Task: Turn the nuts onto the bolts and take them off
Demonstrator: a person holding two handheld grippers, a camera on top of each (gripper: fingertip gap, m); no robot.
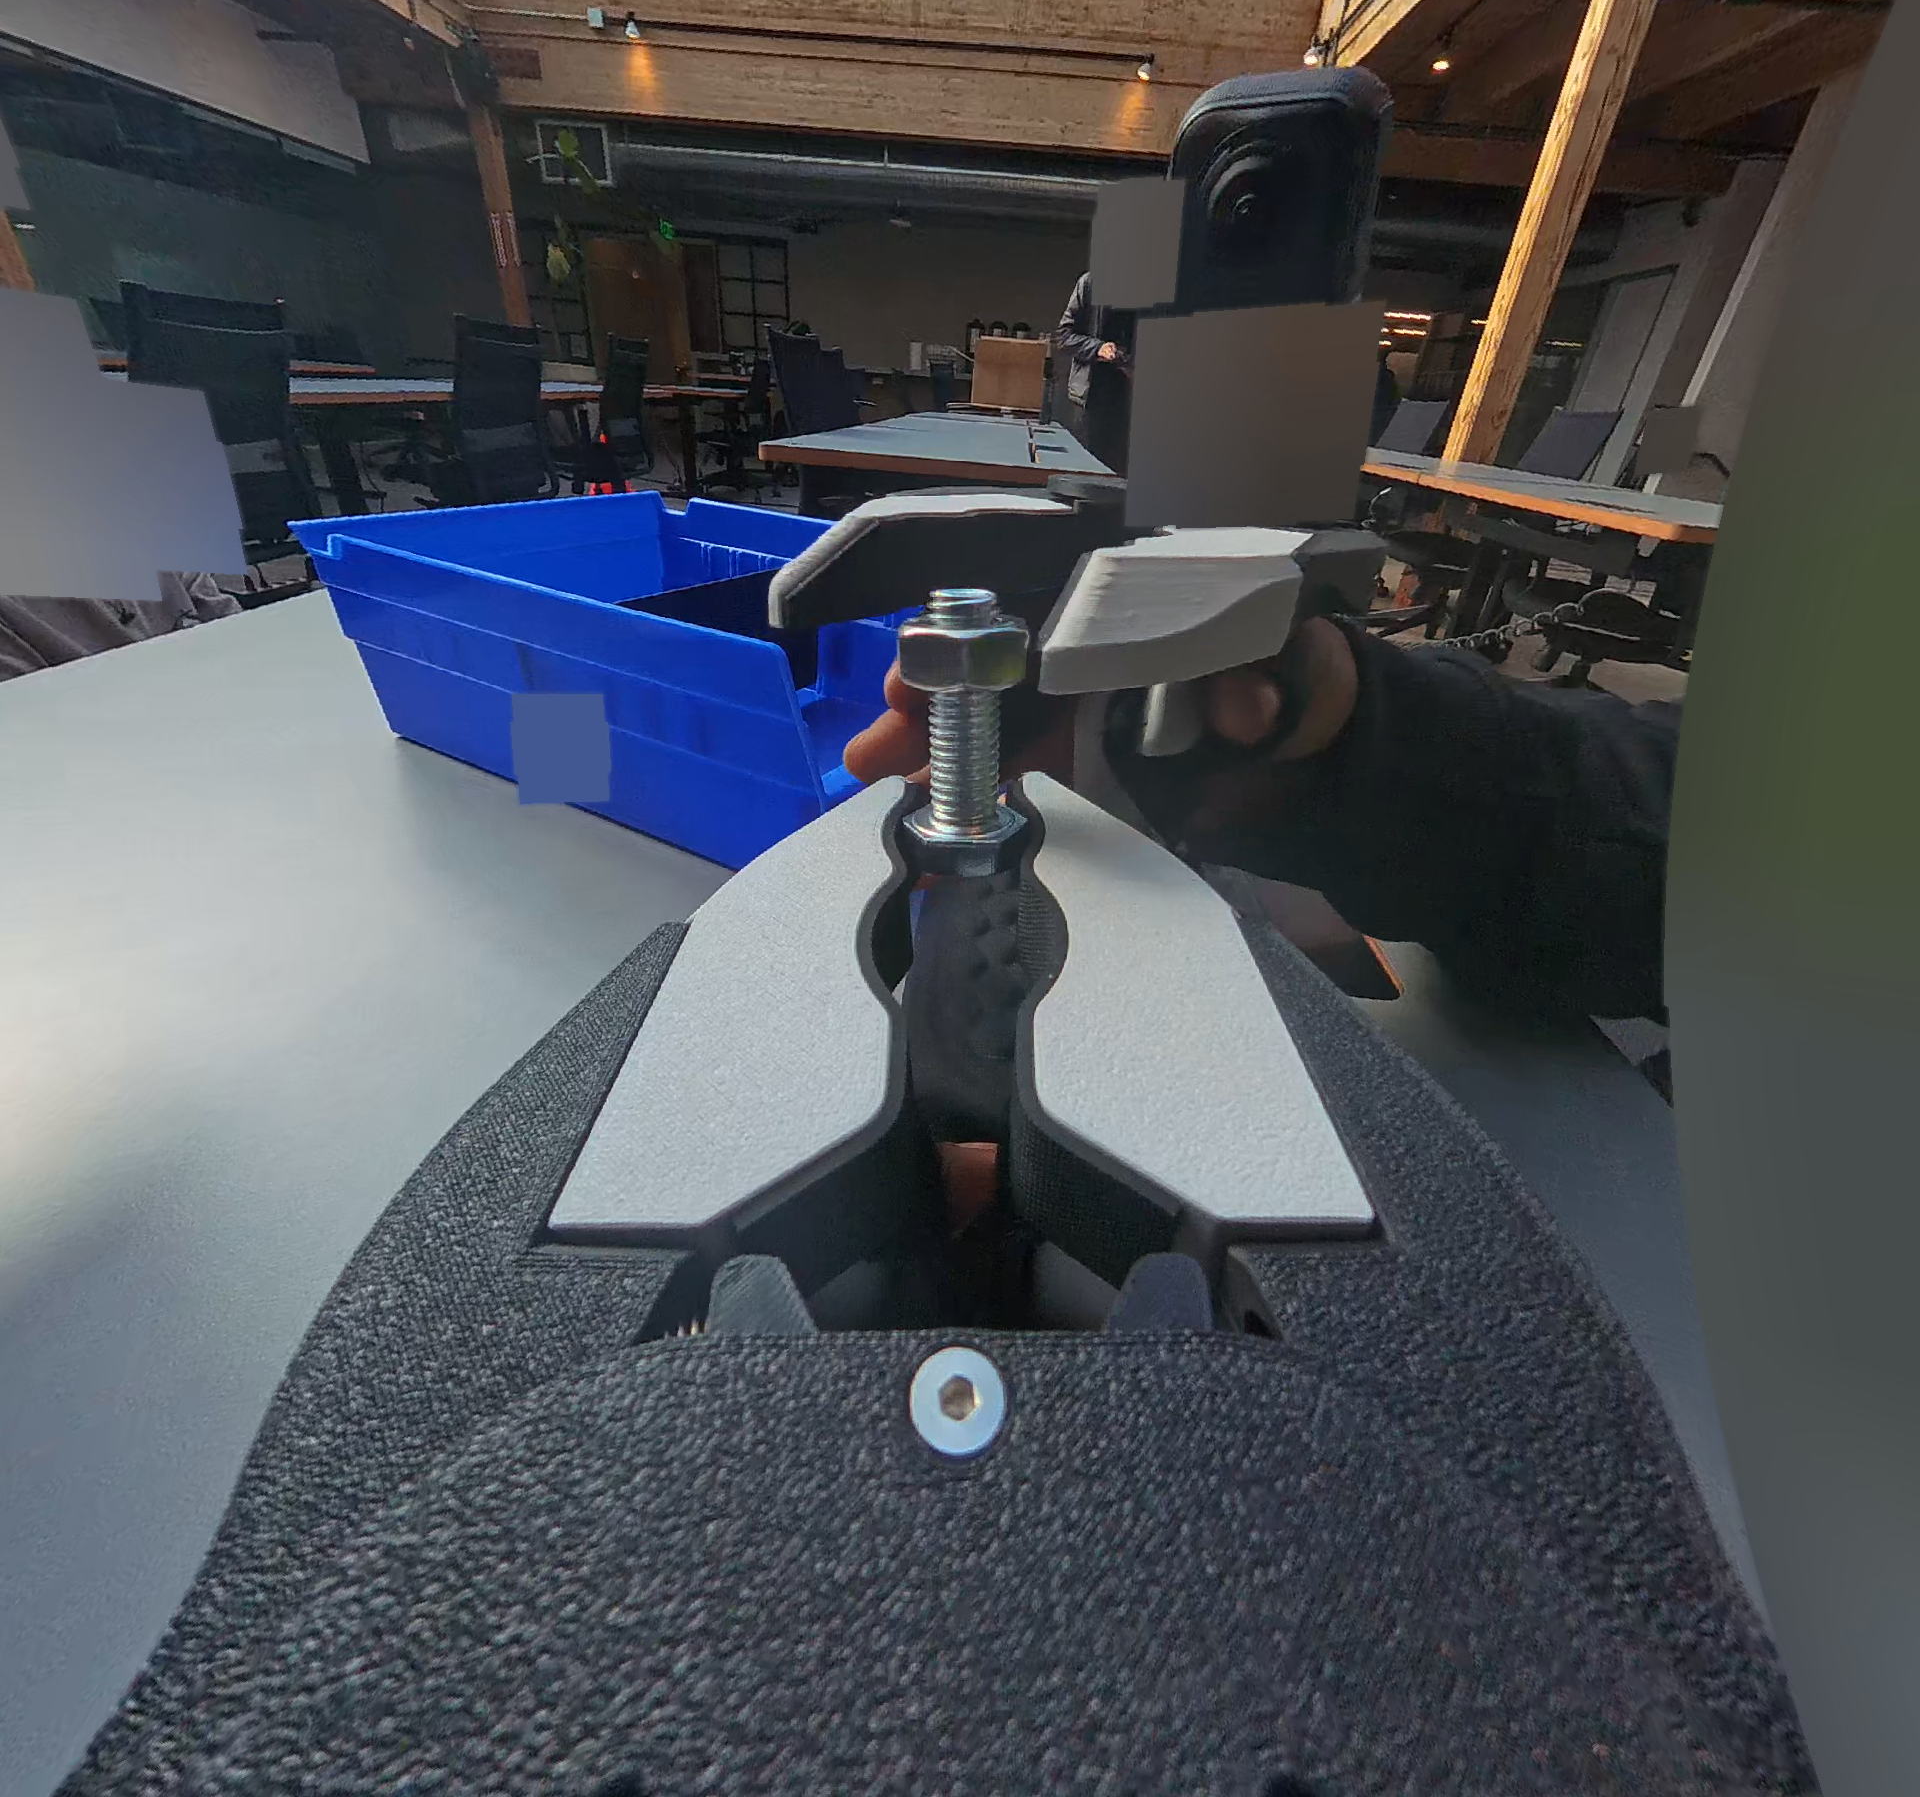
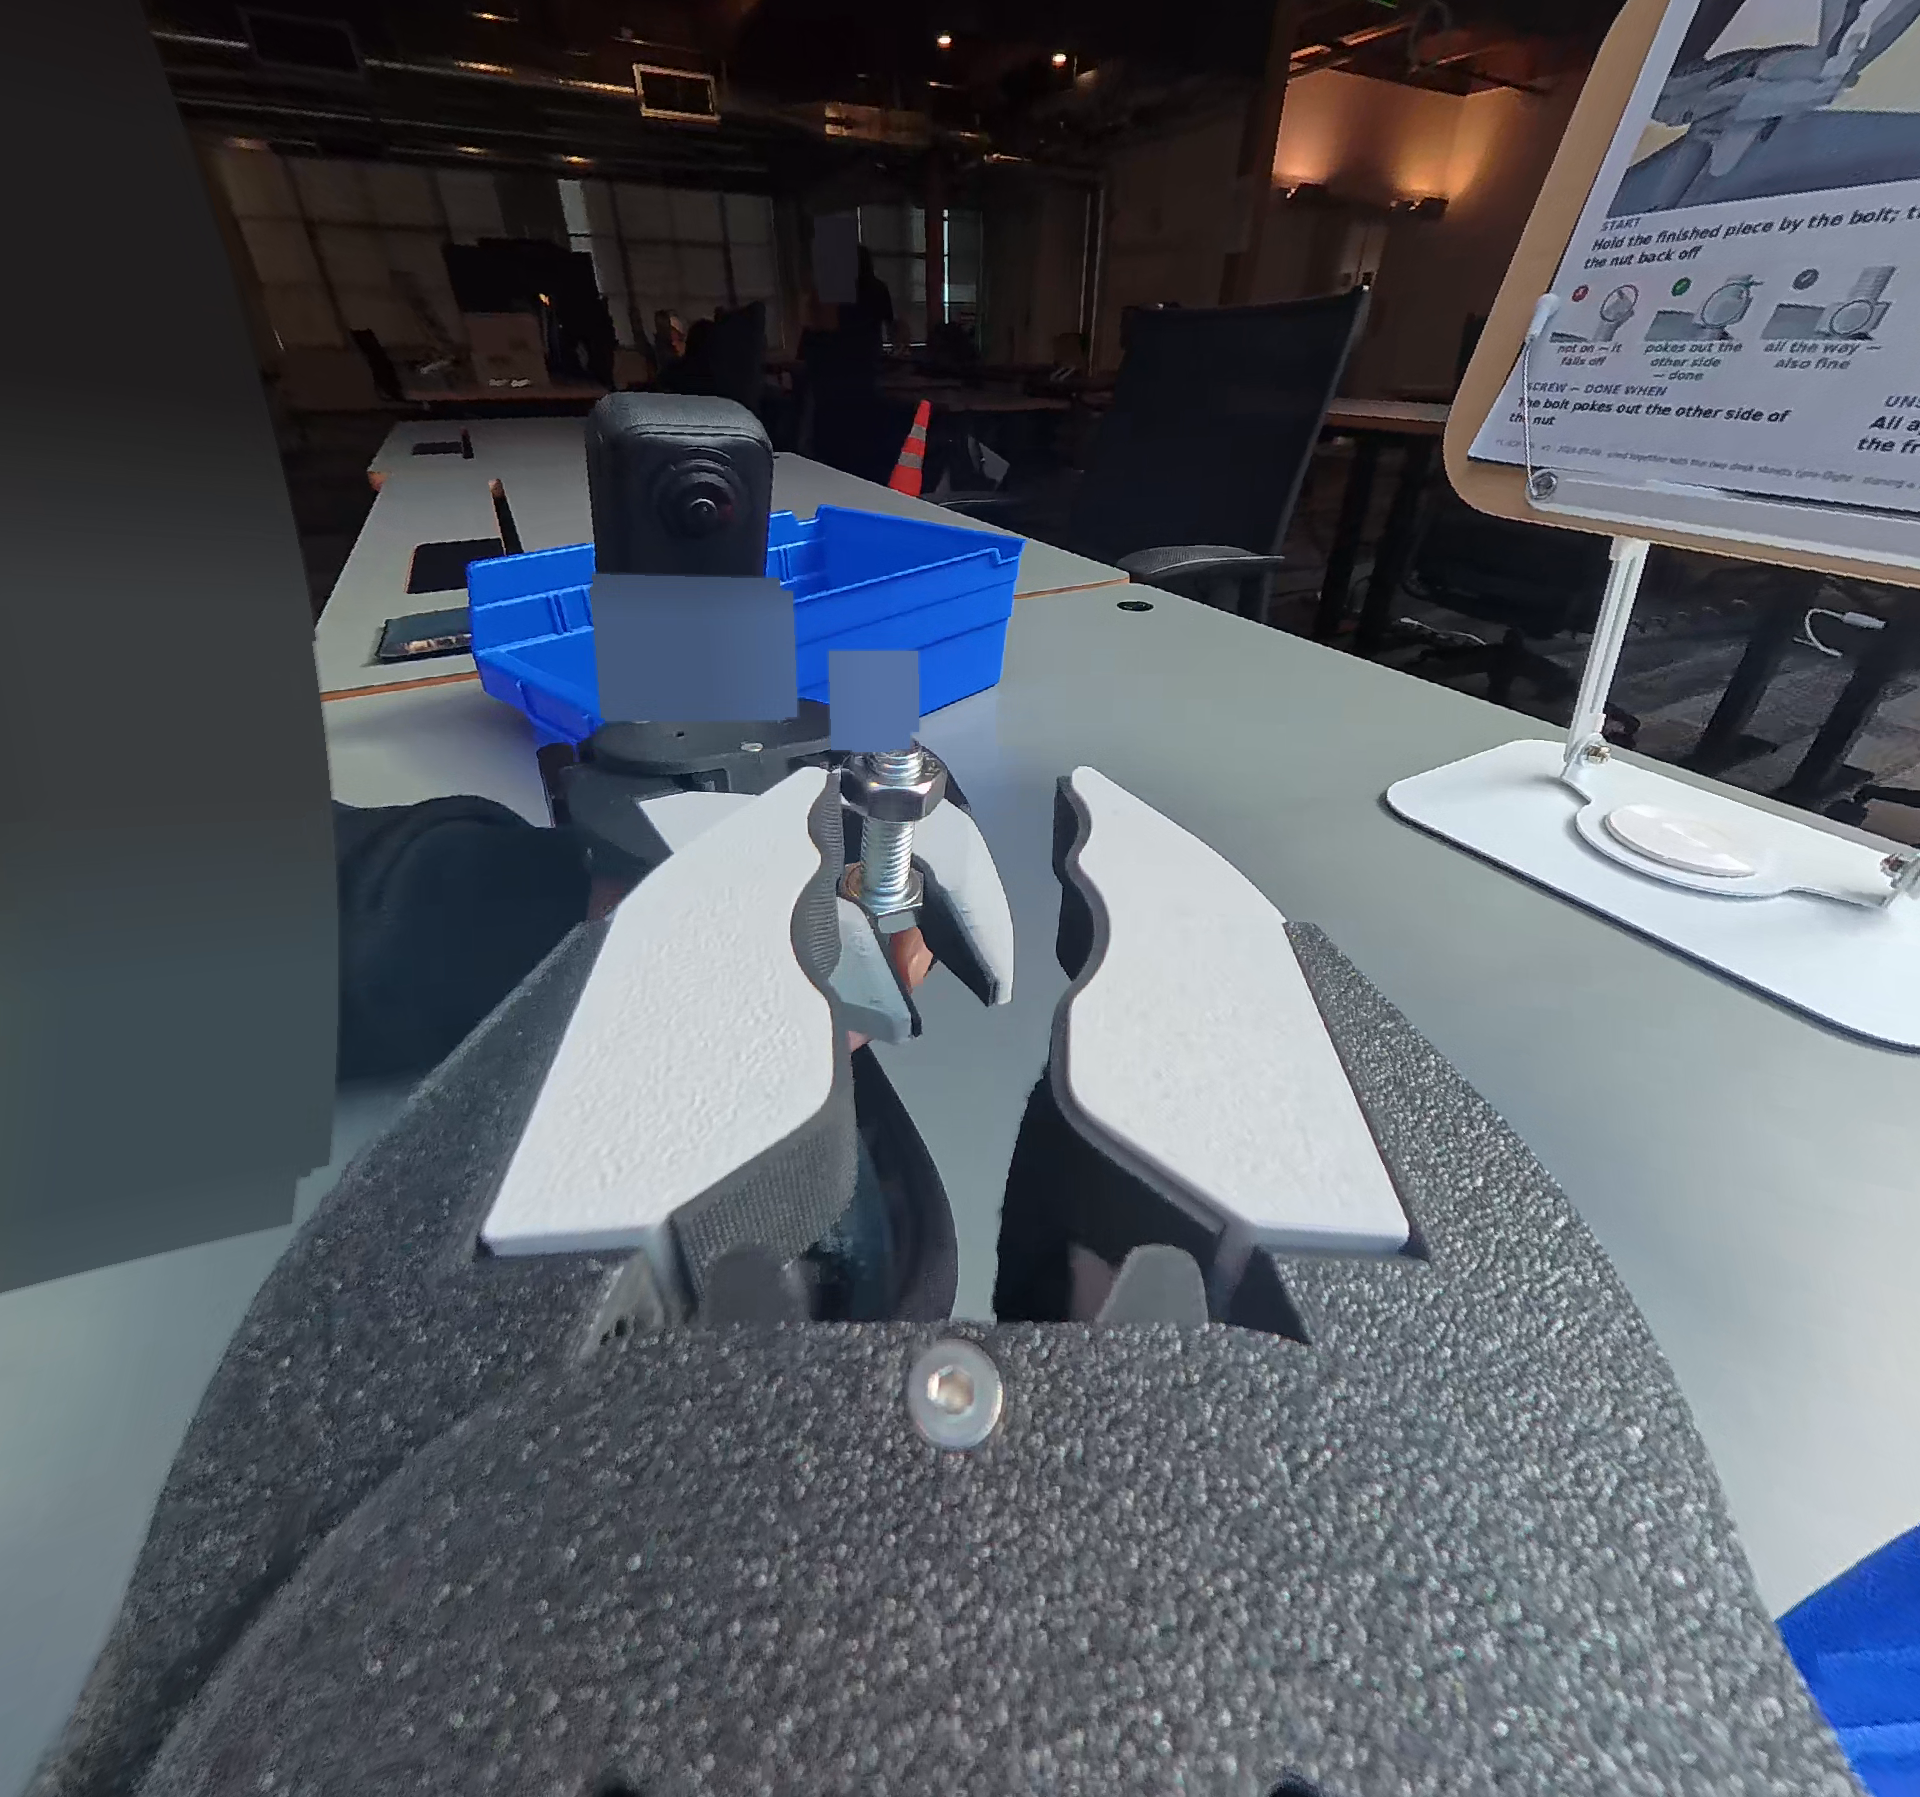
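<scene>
A steel bolt (image 1: 964, 750) stands upright, its head clamped in the notch of my left gripper (image 1: 961, 797), which is shut on it. A hex nut (image 1: 963, 656) sits near the top of the thread, with the bolt's end just above it. In the left wrist view, my right gripper (image 1: 925, 630) has one finger on each side of the nut. In the right wrist view, my right gripper (image 2: 948, 791) is open, and the nut (image 2: 891, 784) lies against its left finger, well clear of the right one. The left gripper (image 2: 940, 973) holds the bolt (image 2: 891, 859) there.
A blue plastic bin (image 1: 582, 625) stands on the grey table (image 1: 260, 916) behind the grippers; it also shows in the right wrist view (image 2: 925, 594). A white stand (image 2: 1662, 874) holding an instruction sheet (image 2: 1745, 189) is at the right. Office desks and chairs fill the background. Less than 4 cm separates the two grippers' tips.
</scene>
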